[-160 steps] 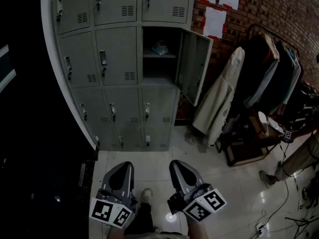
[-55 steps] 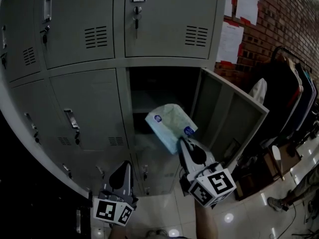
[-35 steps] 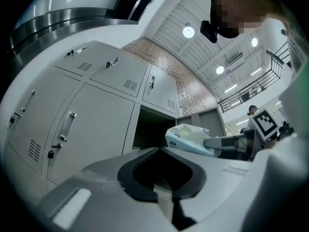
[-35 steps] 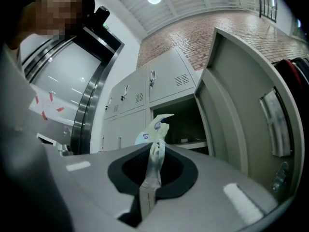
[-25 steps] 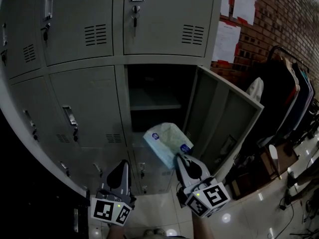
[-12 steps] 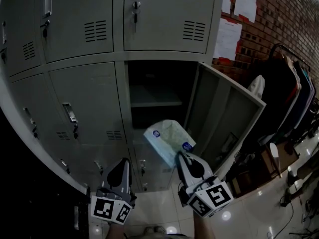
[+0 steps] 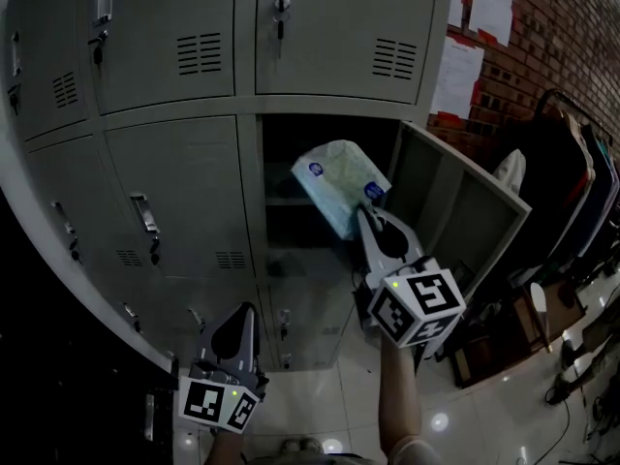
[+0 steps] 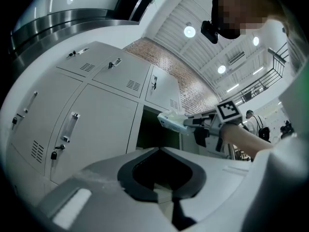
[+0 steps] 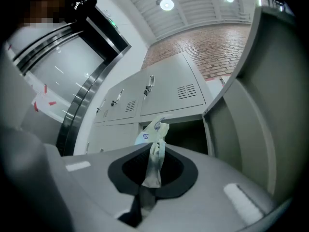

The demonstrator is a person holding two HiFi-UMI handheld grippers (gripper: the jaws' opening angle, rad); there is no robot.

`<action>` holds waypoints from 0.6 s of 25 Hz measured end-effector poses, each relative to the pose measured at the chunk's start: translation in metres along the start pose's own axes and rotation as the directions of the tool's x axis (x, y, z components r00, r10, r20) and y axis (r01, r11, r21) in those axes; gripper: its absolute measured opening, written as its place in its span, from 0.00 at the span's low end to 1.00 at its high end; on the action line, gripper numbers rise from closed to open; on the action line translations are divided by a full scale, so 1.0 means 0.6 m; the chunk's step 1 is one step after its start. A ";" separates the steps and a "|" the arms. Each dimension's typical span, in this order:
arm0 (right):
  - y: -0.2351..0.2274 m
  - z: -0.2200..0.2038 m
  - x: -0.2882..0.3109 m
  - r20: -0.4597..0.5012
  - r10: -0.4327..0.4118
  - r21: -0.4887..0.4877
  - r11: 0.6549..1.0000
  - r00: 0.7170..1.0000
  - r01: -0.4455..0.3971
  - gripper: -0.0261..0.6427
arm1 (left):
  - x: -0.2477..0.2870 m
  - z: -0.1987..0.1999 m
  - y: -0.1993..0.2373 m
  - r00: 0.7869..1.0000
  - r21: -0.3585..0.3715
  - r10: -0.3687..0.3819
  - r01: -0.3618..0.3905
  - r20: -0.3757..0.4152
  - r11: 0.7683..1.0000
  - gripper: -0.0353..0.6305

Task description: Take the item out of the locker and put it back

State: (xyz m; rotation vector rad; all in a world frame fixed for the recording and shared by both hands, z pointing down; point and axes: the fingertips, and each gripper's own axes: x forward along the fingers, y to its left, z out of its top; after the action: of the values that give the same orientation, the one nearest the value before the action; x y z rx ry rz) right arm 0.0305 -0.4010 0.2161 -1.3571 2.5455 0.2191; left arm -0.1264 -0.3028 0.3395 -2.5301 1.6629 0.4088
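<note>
Pinching the pack (image 7: pixel 339 174) by its edge with fingers shut tight, the right gripper (image 7: pixel 371 213) holds it at the mouth of the open locker (image 7: pixel 250 194), seemingly to shelve it, while the left gripper (image 7: pixel 241 318), closed and empty, hangs low.

We can't read the print on the soft packet (image 7: pixel 337 177), too small; its lower corner is hidden behind the right gripper (image 7: pixel 368 213). Inside, the open locker (image 7: pixel 289 223) is dark, probably one shelf. The wall papers (image 7: pixel 481 3) and clothes rack (image 7: pixel 581 172) are cut by the edges
</note>
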 end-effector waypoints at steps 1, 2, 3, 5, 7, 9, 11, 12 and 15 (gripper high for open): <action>-0.010 -0.002 0.021 -0.012 -0.006 -0.012 1.000 1.000 0.006 0.06 | 0.000 0.000 0.004 1.000 0.002 0.007 -0.007 0.000 1.000 0.06; -0.020 -0.005 0.043 -0.027 -0.012 -0.022 1.000 1.000 0.011 0.06 | 0.000 -0.001 0.008 1.000 0.005 0.014 -0.014 0.001 1.000 0.06; -0.029 -0.010 0.064 -0.044 -0.017 -0.031 0.999 0.999 0.016 0.06 | 0.001 -0.001 0.011 1.000 0.007 0.021 -0.021 0.001 1.000 0.06; -0.046 -0.023 0.103 -0.081 -0.026 -0.046 0.999 0.996 0.023 0.06 | 0.005 -0.004 0.017 1.000 0.009 0.028 -0.028 -0.001 1.000 0.06; -0.061 -0.038 0.140 -0.118 -0.039 -0.074 0.997 0.992 0.030 0.06 | 0.011 -0.004 0.022 0.999 0.011 0.032 -0.032 -0.002 0.999 0.06; -0.075 -0.055 0.174 -0.154 -0.048 -0.098 0.995 0.987 0.033 0.06 | 0.016 -0.004 0.028 0.999 0.013 0.038 -0.038 -0.001 0.999 0.06; -0.088 -0.074 0.201 -0.183 -0.052 -0.097 0.995 0.982 0.034 0.06 | 0.021 -0.007 0.032 0.999 0.012 0.044 -0.044 -0.003 0.999 0.06; -0.094 -0.084 0.211 -0.195 -0.054 -0.094 0.995 0.979 0.037 0.06 | 0.023 -0.009 0.033 0.999 0.011 0.046 -0.046 -0.005 0.999 0.06; -0.107 -0.111 0.237 -0.230 -0.064 -0.107 0.993 0.971 0.040 0.06 | 0.028 -0.014 0.034 0.999 0.008 0.050 -0.049 -0.010 0.999 0.06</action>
State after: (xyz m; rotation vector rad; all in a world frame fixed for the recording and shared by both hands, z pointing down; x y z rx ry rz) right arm -0.0020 -0.5660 0.2381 -1.5709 2.7169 0.1912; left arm -0.1376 -0.3277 0.3444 -2.4944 1.7303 0.3934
